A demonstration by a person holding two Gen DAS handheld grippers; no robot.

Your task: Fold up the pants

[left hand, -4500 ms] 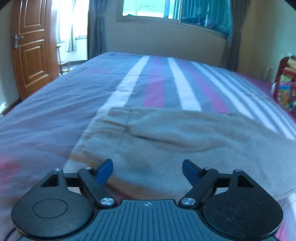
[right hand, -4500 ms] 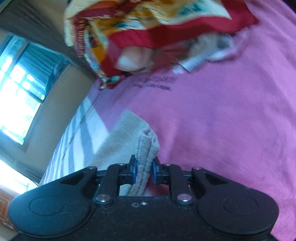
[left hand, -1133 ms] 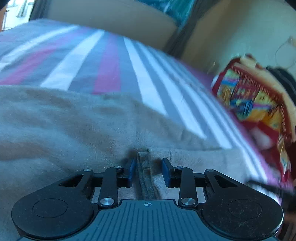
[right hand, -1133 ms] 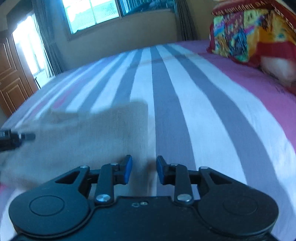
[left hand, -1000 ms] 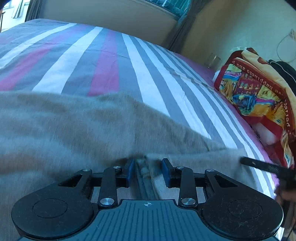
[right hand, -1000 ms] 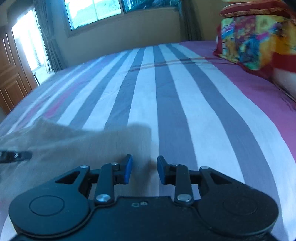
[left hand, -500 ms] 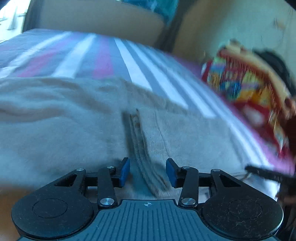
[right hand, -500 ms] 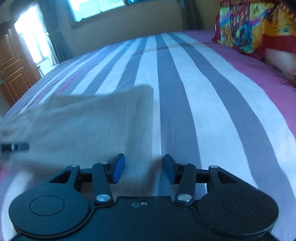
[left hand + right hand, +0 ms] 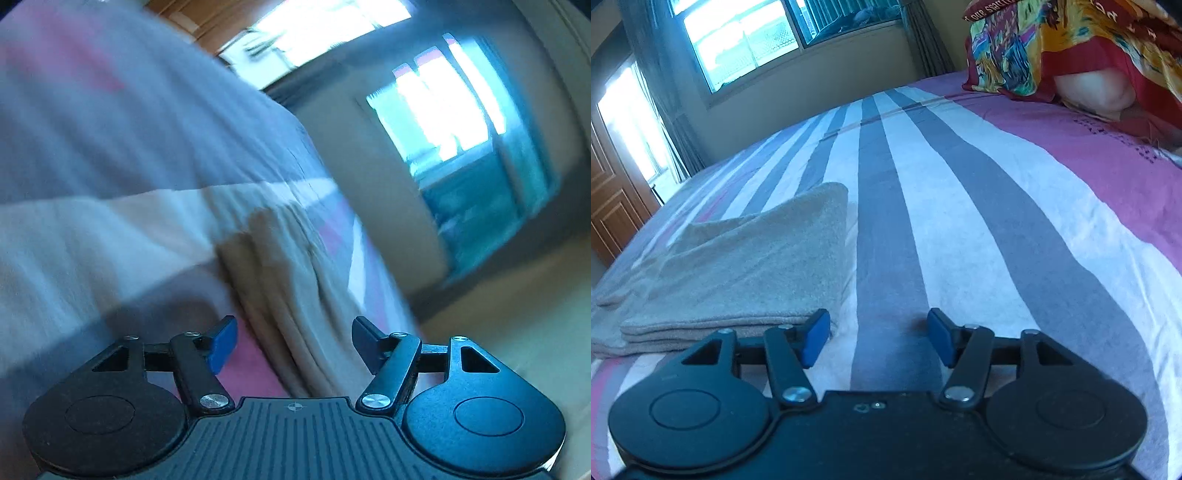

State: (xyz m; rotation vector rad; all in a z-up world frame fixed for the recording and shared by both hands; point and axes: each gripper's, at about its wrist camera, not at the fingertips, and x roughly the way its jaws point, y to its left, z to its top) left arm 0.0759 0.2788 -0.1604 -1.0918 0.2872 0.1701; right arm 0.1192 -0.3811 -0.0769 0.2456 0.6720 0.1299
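The right gripper (image 9: 873, 341) hangs low over the bed with its blue-padded fingers (image 9: 812, 338) spread wide and nothing between them; the left pad sits just beside the near right corner of the folded pants (image 9: 750, 266), whether touching cannot be told. The pants are a beige, fleecy stack of several layers, lying flat on the striped bedsheet (image 9: 960, 236) near the bed's near edge, its layered edges facing the camera. Beyond them the grey, white and pink stripes run toward the far edge of the bed, where a colourful patterned blanket (image 9: 1052, 48) is heaped at the far right corner and a window (image 9: 746, 40) and wooden door (image 9: 605, 206) stand behind. The left gripper (image 9: 293, 345) is likewise spread wide and empty, its view tilted and blurred; the layered edge of the pants (image 9: 288, 280) runs away from between its fingers across the sheet (image 9: 110, 129), with a bright window (image 9: 443, 107) farther off.
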